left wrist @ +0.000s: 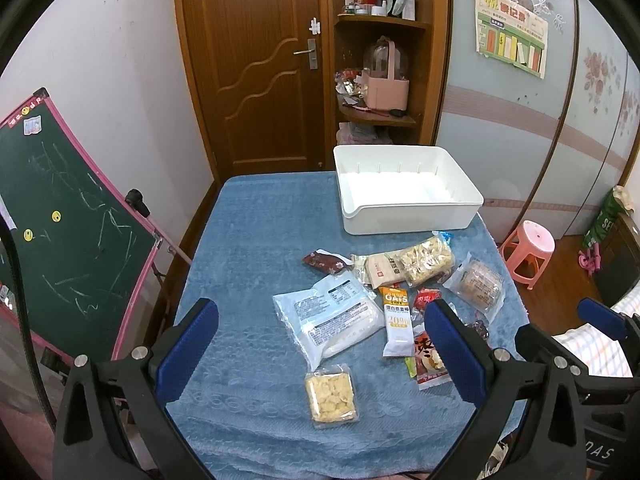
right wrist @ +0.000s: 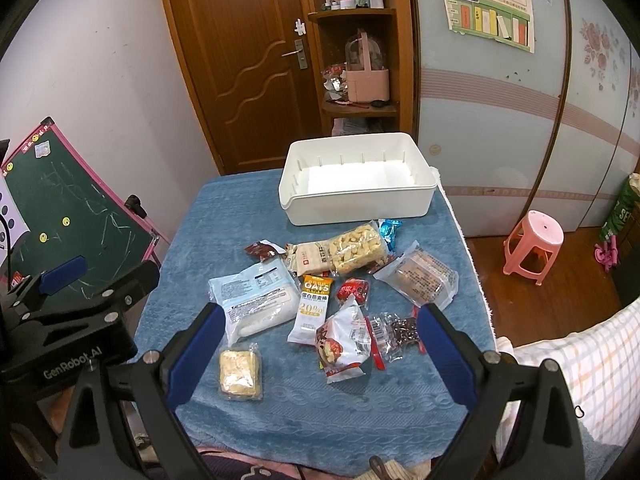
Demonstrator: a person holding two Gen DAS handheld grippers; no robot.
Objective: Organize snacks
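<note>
Several snack packs lie loose on a blue towel-covered table (left wrist: 240, 240) (right wrist: 208, 216). Among them are a large pale blue bag (left wrist: 326, 320) (right wrist: 256, 302), an oats bar (left wrist: 396, 320) (right wrist: 312, 304), a clear pack of yellow crackers (left wrist: 330, 396) (right wrist: 240, 372), a puffed rice bar (left wrist: 426, 260) (right wrist: 358, 250) and a red-and-white packet (right wrist: 344, 340). An empty white bin (left wrist: 408, 216) (right wrist: 360, 210) stands at the table's far side. My left gripper (left wrist: 320, 344) is open and empty above the near snacks. My right gripper (right wrist: 320, 348) is open and empty above the same pile.
A green chalkboard easel (left wrist: 68, 216) (right wrist: 68, 208) leans at the left of the table. A pink stool (left wrist: 528, 248) (right wrist: 534, 240) stands on the wooden floor at the right. A wooden door (left wrist: 256, 60) and corner shelves (left wrist: 380, 64) are behind the table.
</note>
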